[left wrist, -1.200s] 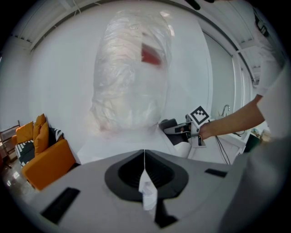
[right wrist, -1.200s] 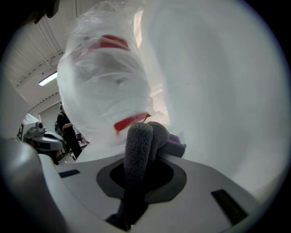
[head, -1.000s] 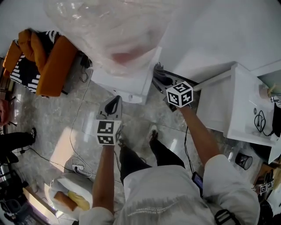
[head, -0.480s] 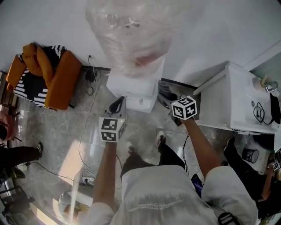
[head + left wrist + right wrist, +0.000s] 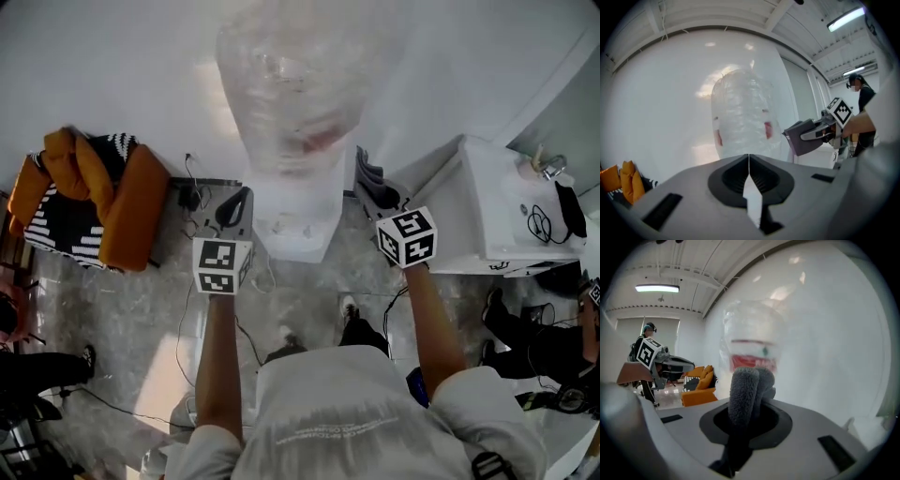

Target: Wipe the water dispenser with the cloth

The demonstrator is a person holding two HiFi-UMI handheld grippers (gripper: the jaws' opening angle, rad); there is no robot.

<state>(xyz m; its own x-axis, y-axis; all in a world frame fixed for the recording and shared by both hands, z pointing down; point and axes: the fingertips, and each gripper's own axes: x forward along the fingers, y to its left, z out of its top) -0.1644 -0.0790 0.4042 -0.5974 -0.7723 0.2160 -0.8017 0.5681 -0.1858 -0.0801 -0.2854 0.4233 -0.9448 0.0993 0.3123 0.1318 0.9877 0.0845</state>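
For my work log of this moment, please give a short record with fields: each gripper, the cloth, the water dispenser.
left gripper: jaws shut, nothing between them
right gripper: shut on cloth
cloth: grey, fuzzy, held just right of the bottle; contact not visible
water dispenser: white body against the wall, bottle on top wrapped in clear plastic

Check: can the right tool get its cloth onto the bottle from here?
Probably yes. The right tool is shut on the cloth, and the bottle stands straight ahead with nothing between them; the left tool sits off to the other side.
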